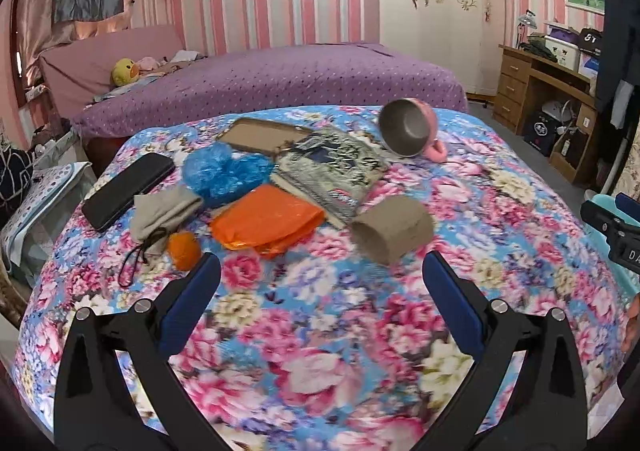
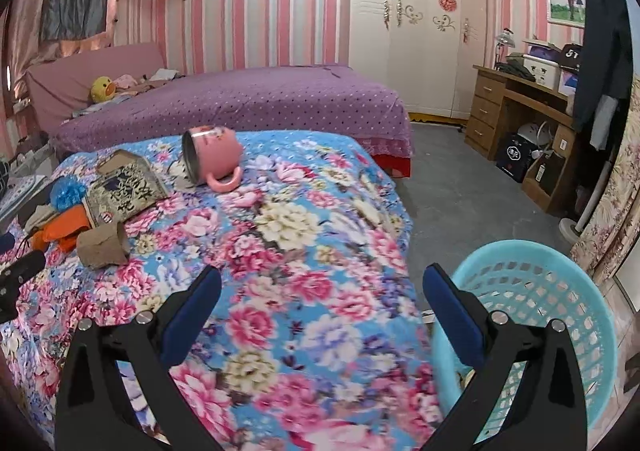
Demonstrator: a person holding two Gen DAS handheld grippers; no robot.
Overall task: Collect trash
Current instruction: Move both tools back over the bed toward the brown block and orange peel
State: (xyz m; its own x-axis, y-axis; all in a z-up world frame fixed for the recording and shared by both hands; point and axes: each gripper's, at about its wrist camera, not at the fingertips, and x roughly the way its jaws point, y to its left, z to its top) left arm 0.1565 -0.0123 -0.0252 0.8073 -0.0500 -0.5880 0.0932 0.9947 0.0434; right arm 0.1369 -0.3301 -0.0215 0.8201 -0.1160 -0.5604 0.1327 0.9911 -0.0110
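- The turquoise basket (image 2: 560,291) by the bed's right edge is cut off by the right wrist picture's lower border and partly hidden behind the right tongs (image 2: 322,291).
- The brown tray (image 1: 256,133) near the bed's far edge lies partly under the patterned packet (image 1: 332,167).
- The print on that packet is too small to read.
- The flowered bedspread (image 1: 320,331) is blurred near the lens.

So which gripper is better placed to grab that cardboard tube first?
Probably left: the left gripper is open with the cardboard tube just ahead. The right gripper sits farther off, beside the basket.
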